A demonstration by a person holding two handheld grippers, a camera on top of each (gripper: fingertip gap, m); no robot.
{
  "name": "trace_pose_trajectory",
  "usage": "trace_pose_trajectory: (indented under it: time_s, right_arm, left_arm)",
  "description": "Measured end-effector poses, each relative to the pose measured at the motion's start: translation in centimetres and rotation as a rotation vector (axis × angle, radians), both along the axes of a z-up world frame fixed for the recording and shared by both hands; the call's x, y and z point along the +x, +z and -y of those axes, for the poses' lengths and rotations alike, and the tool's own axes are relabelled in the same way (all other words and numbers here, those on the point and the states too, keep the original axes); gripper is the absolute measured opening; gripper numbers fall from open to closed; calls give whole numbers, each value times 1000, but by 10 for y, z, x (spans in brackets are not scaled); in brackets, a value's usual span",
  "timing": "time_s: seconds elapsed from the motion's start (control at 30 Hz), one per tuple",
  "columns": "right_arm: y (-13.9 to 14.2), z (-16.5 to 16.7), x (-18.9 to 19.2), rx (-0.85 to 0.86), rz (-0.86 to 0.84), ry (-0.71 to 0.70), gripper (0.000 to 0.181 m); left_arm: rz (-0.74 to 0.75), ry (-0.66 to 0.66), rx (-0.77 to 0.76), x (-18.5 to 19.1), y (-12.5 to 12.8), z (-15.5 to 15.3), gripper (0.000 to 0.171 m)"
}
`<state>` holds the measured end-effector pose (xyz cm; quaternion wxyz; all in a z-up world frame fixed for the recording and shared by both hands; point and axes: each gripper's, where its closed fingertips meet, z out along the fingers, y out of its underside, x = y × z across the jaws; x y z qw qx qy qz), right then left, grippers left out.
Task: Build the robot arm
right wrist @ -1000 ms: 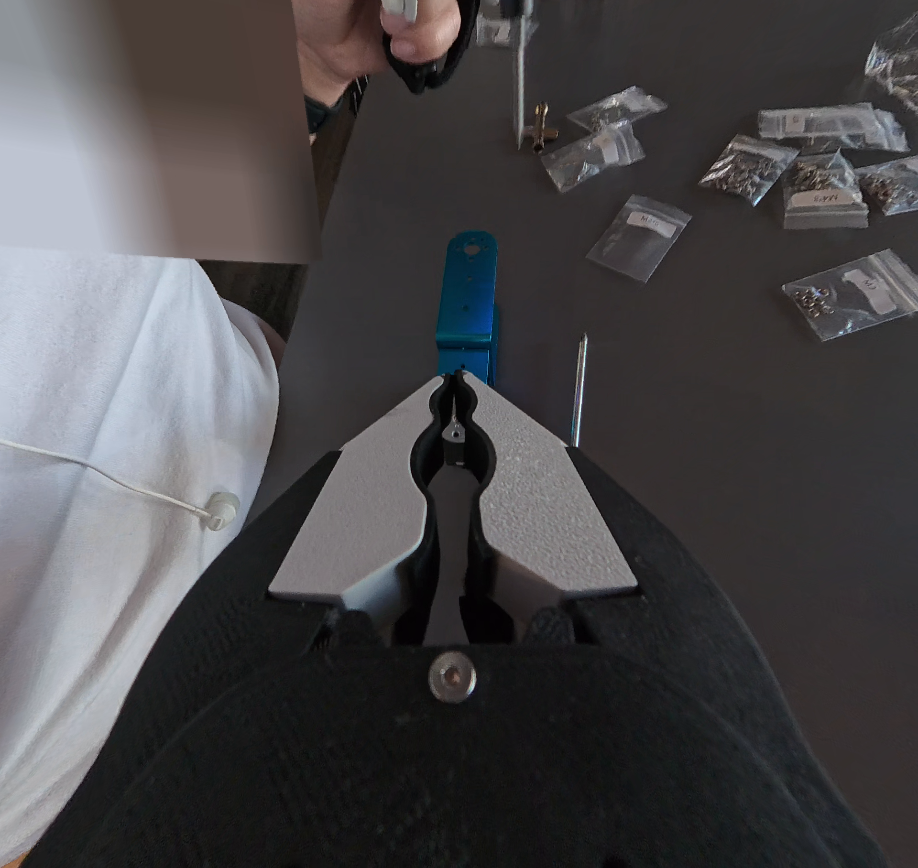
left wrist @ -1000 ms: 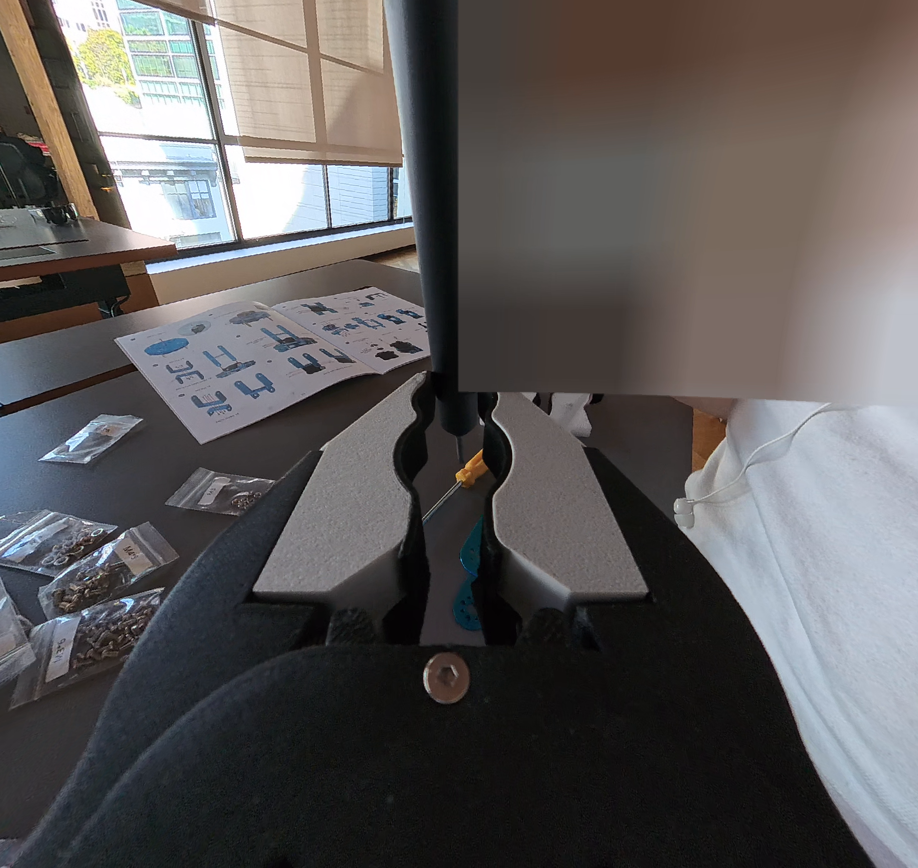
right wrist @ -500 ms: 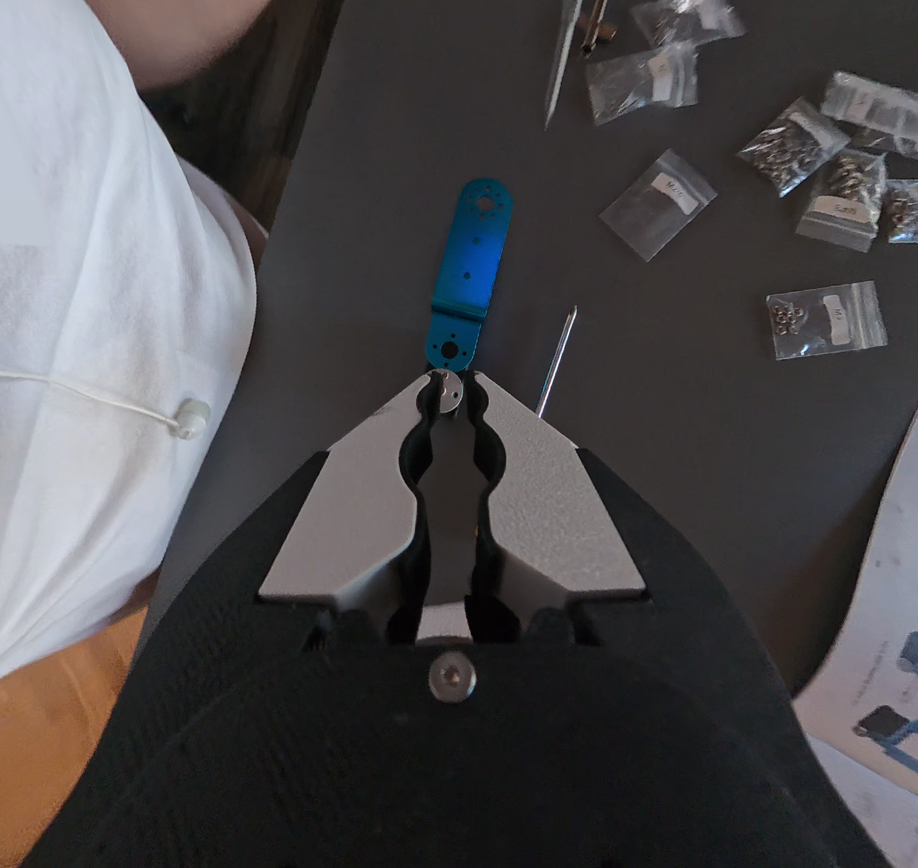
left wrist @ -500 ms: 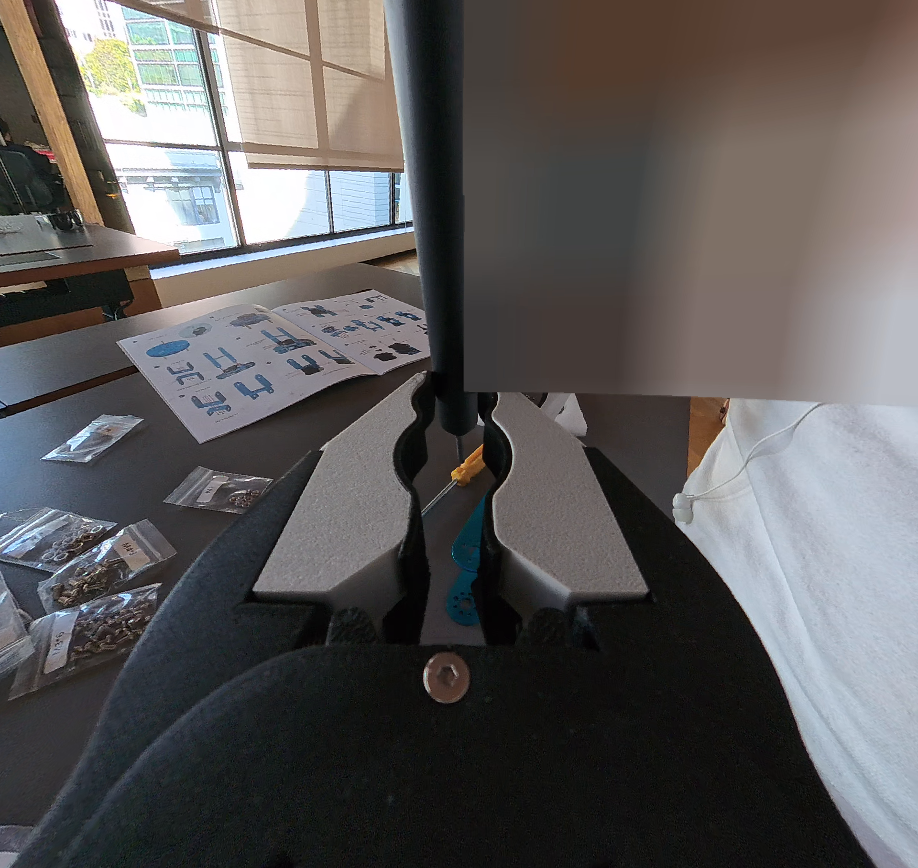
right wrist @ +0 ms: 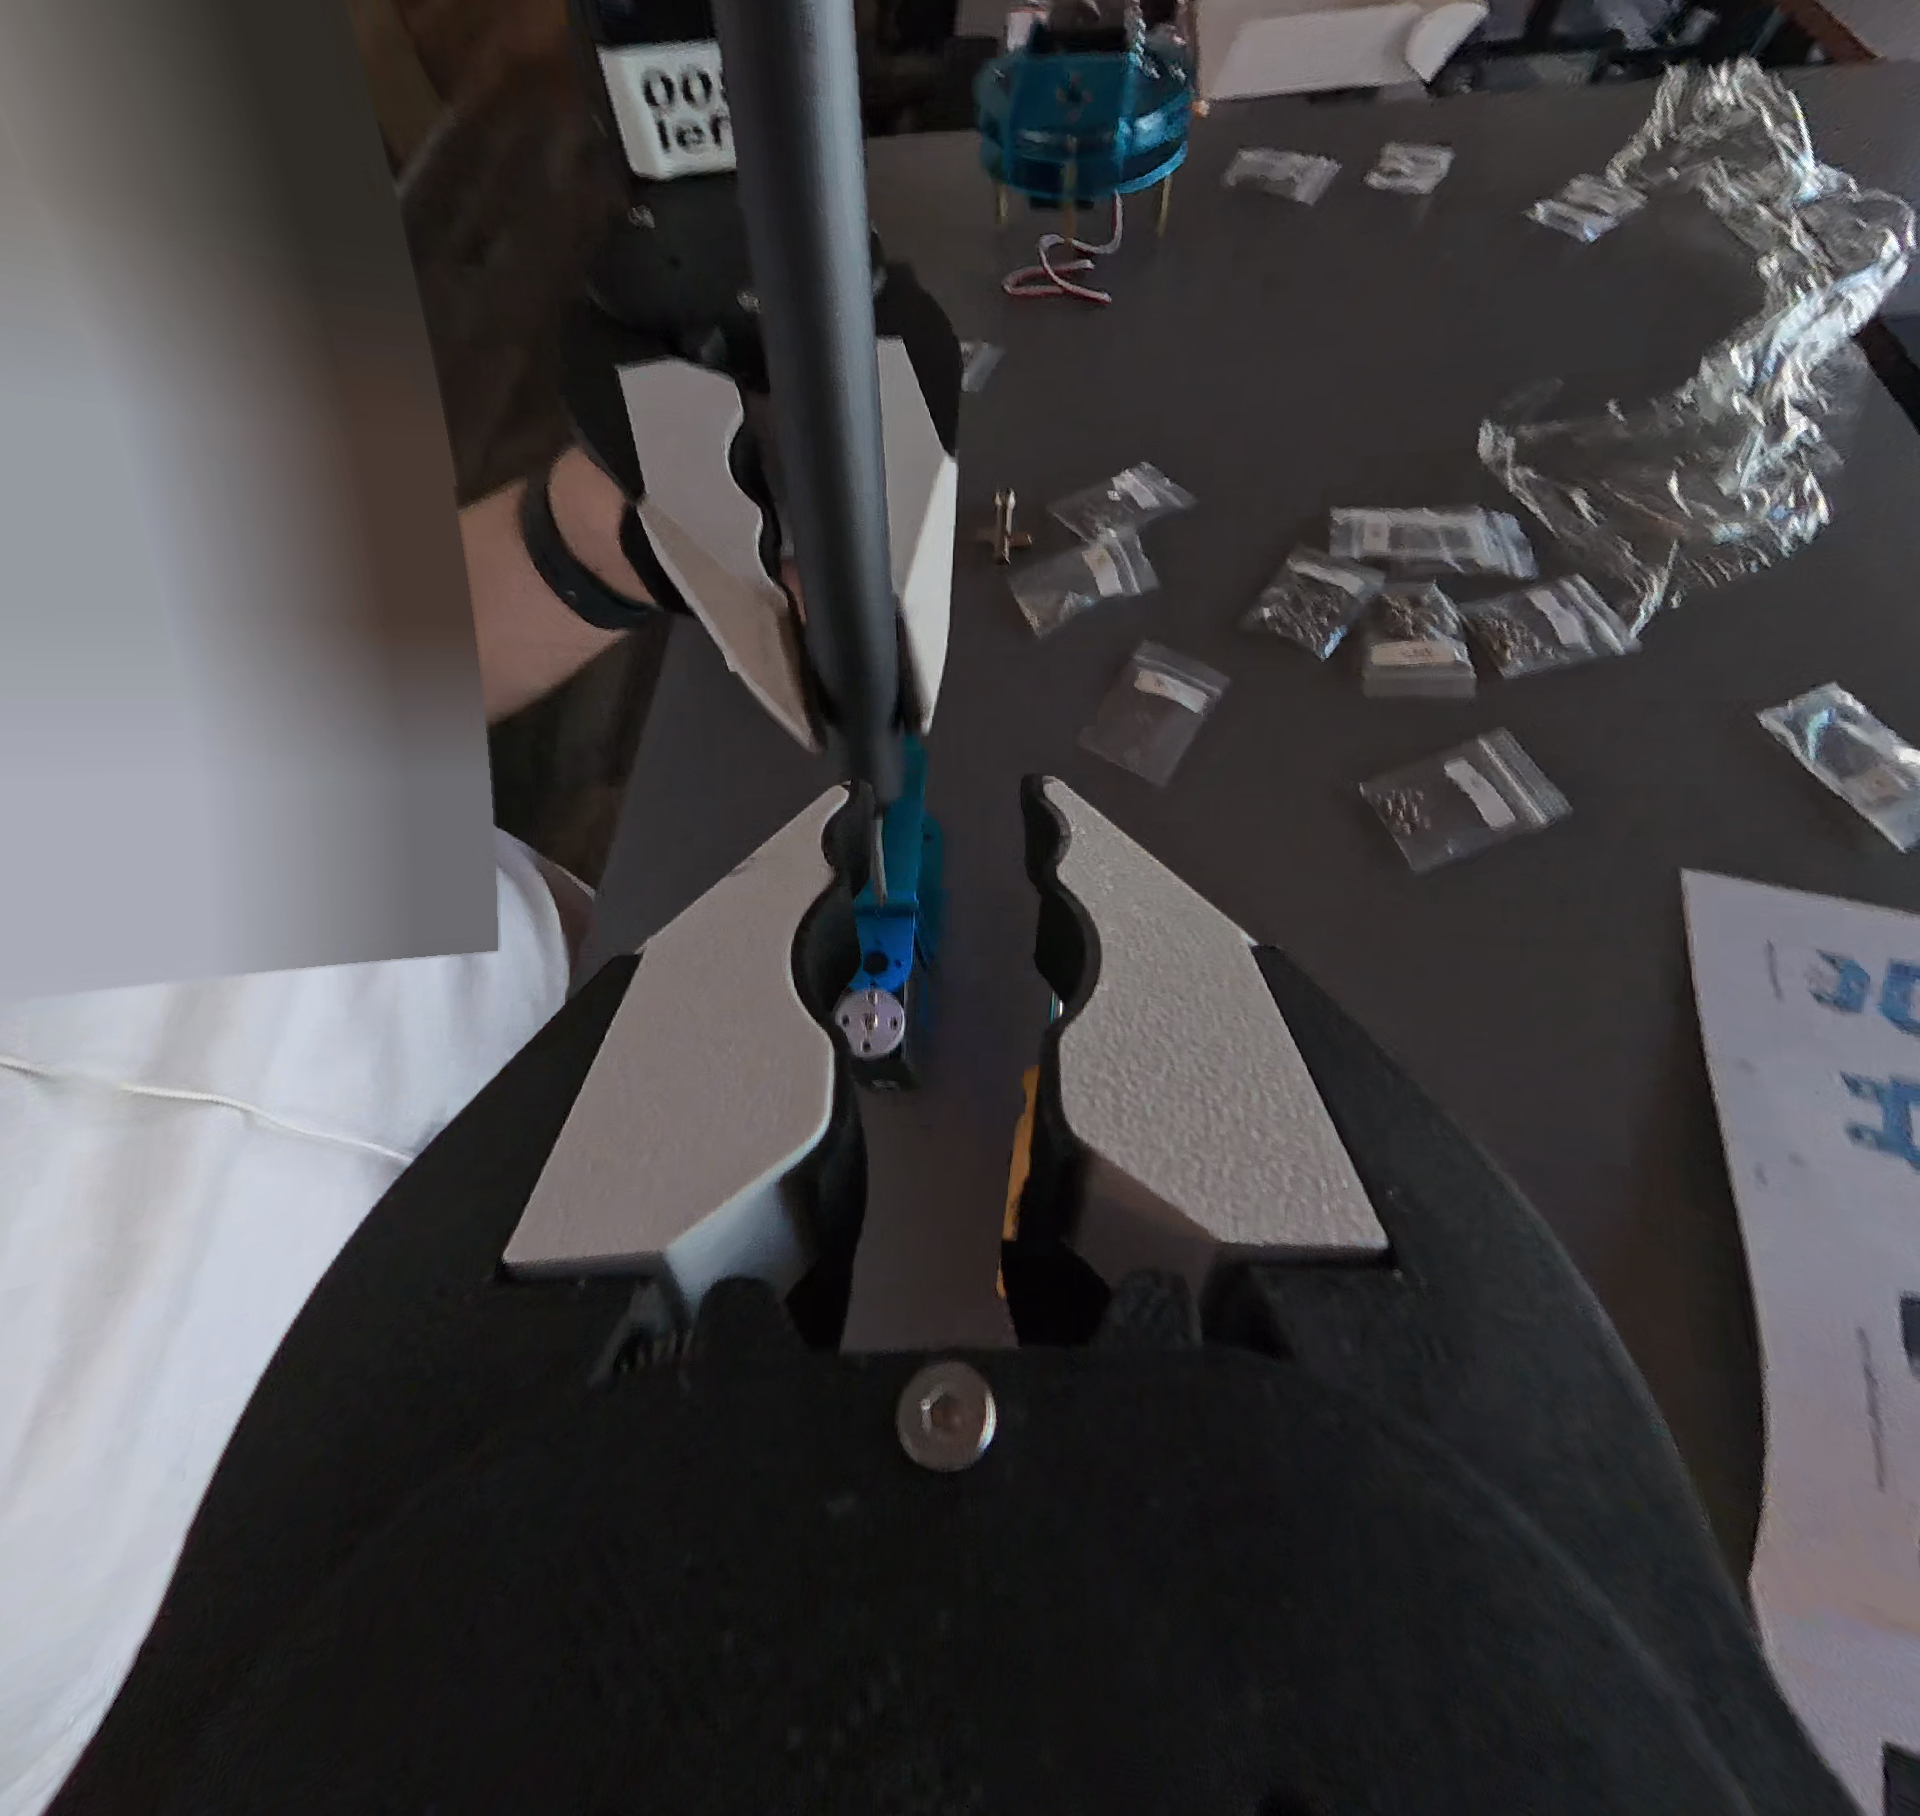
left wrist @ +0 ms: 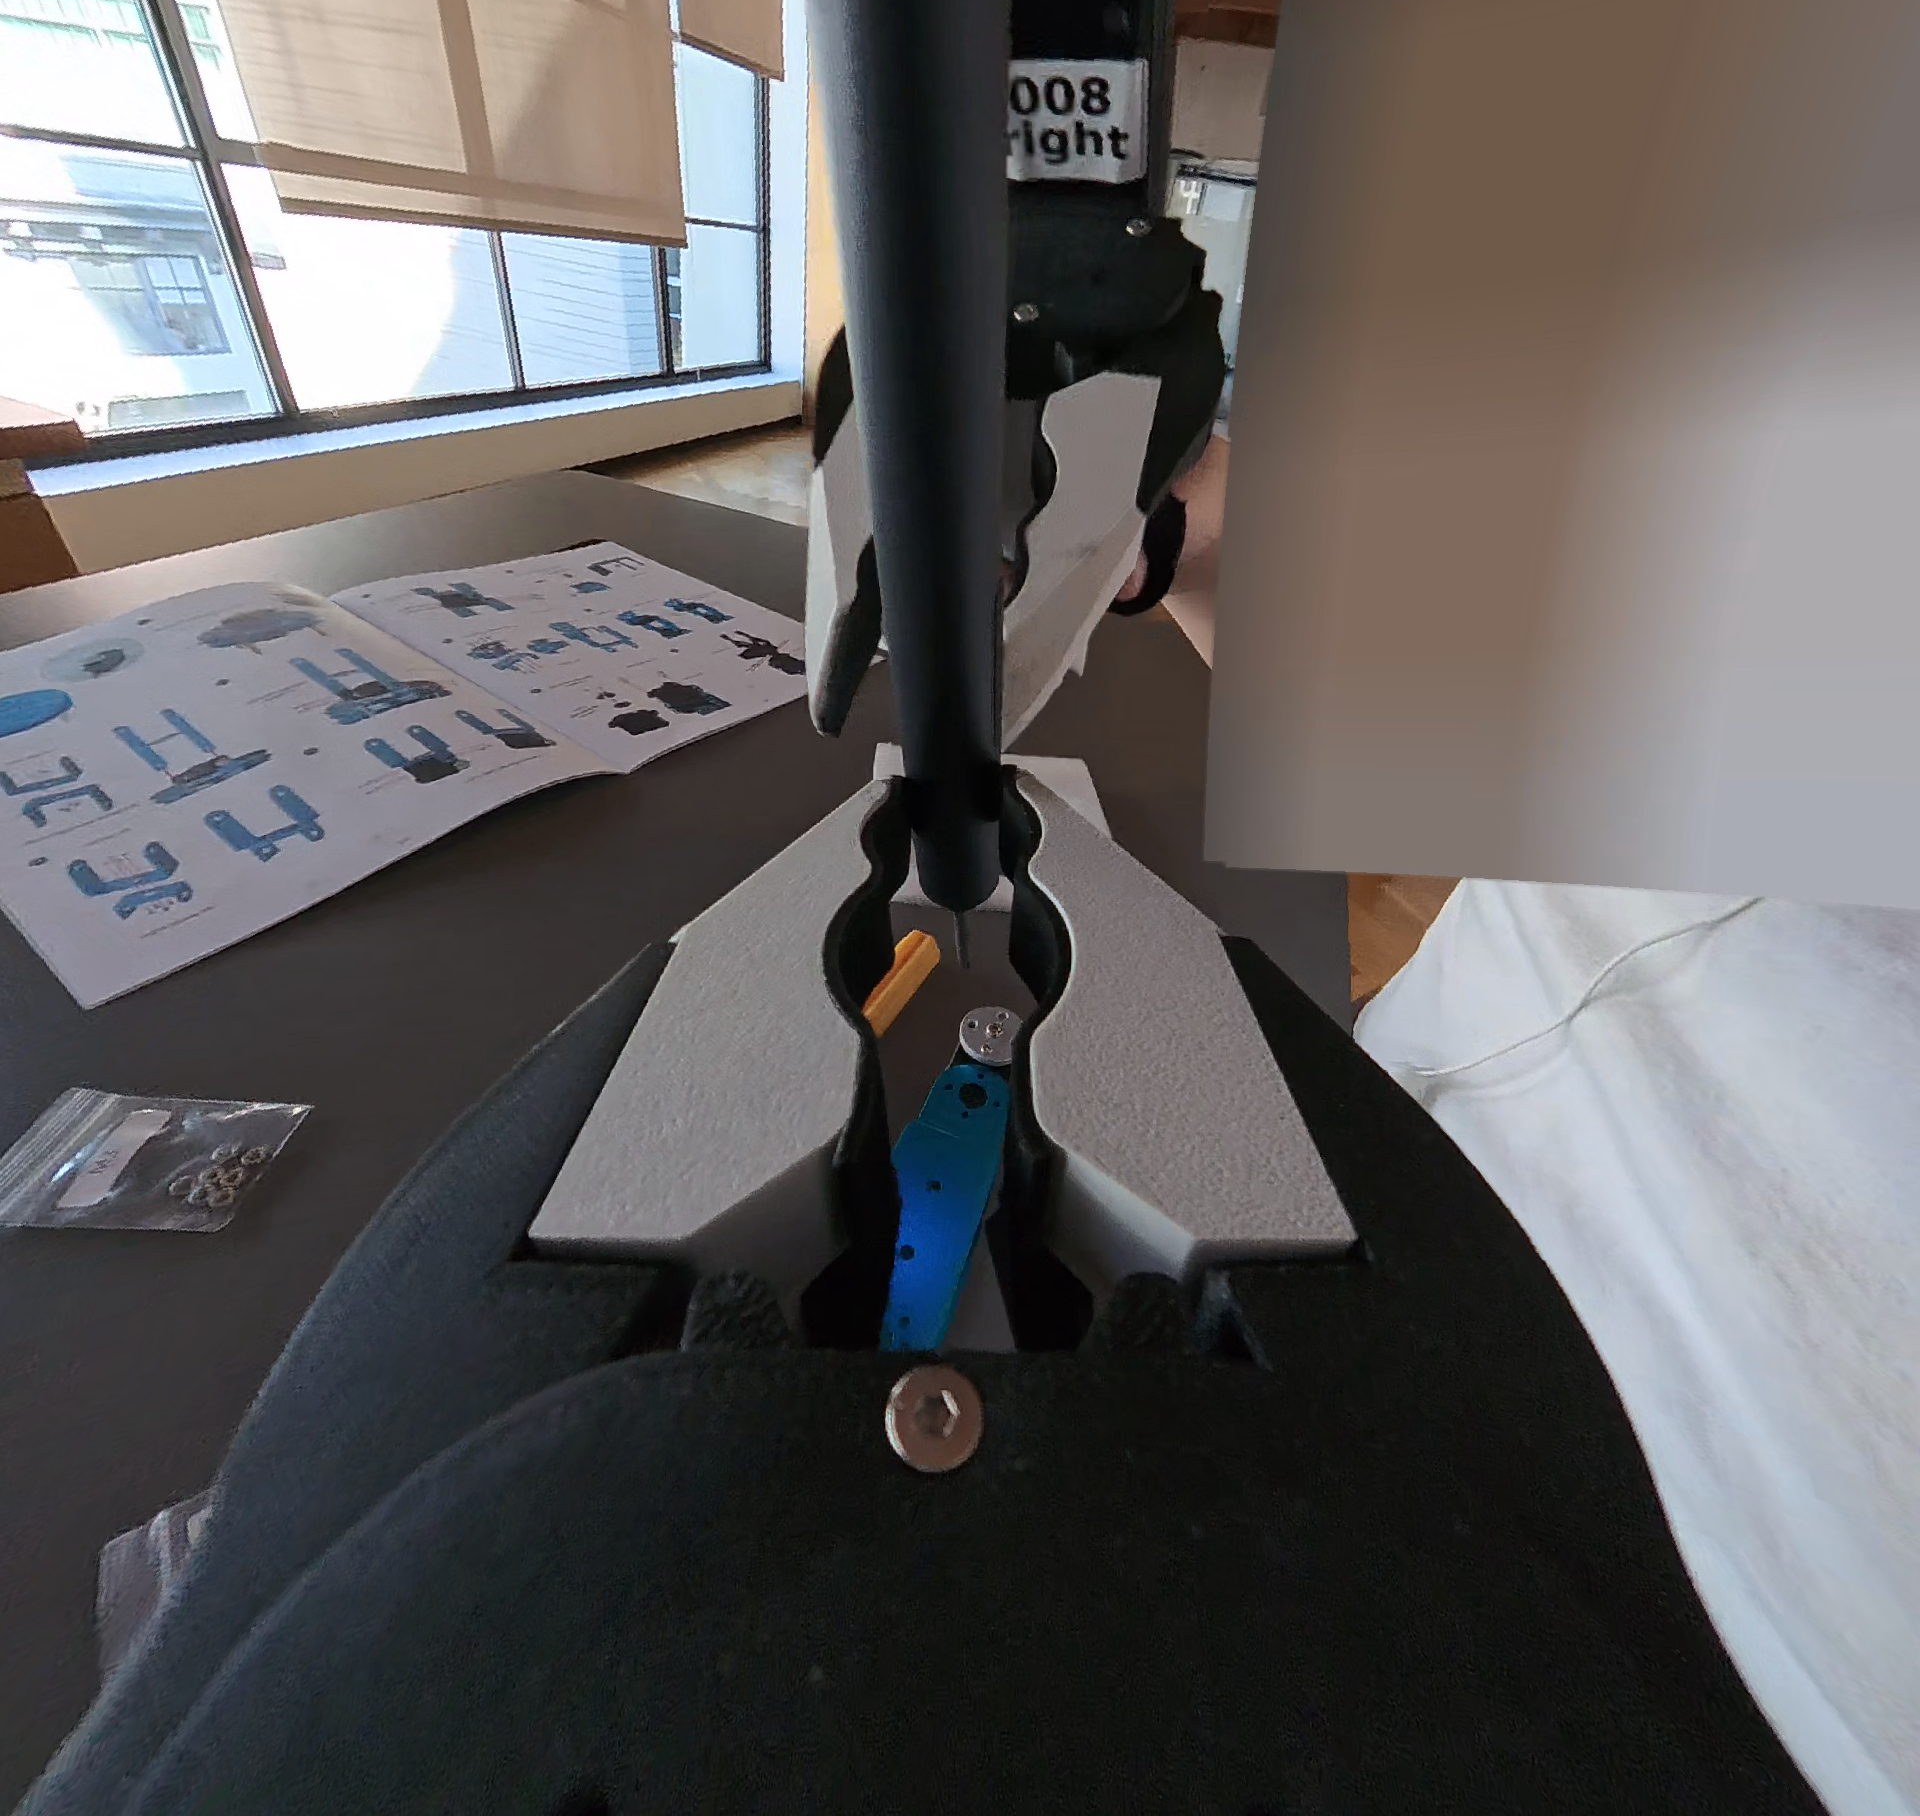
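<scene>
My left gripper [left wrist: 951, 792] is shut on a dark grey powered screwdriver [left wrist: 925, 416] held upright, its thin bit just above the table. Below it lies a blue metal bracket [left wrist: 940, 1195] with a small silver disc [left wrist: 987, 1034] at its far end. My right gripper [right wrist: 940, 800] is open and empty, its fingers on either side of the same bracket [right wrist: 899, 862] and disc [right wrist: 871, 1023]. The dark screwdriver [right wrist: 821, 364] comes down just past the right gripper's left fingertip. A yellow-handled screwdriver [left wrist: 902, 977] lies beside the bracket.
Several small bags of screws [right wrist: 1413, 623] lie on the dark table [right wrist: 1351, 987]. An open booklet [left wrist: 312, 727] lies beyond them. A blue round assembly [right wrist: 1081, 119], crumpled clear wrap [right wrist: 1714, 312] and a white box [right wrist: 1340, 10] sit at the far side. A person in white [left wrist: 1662, 1247] is close by.
My right gripper held the silver disc at its tips; it has opened and the disc now lies at the bracket's end. My left gripper has brought the dark screwdriver closer over the bracket.
</scene>
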<state>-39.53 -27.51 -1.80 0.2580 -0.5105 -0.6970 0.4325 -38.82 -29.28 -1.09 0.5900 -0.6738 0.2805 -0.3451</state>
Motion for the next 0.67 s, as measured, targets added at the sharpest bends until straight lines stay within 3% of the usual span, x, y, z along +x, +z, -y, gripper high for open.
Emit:
trace_pose_trajectory:
  time_s: [0.1, 0.33, 0.47, 0.67]
  right_arm:
    - [-10, 8, 10, -61, -14, -3, 30]
    - [21, 11, -5, -70, -160, -26, 32]
    - [25, 12, -8, -61, -170, -15, 35]
    - [16, 16, -6, -58, -164, 30, 17]
  left_arm:
    - [-10, 13, -46, -2, -8, -2, 15]
    - [-57, -14, -100, 12, -21, -7, 15]
    - [-93, -9, -124, 15, -25, -7, 15]
    - [-175, -7, -135, 18, -33, -7, 15]
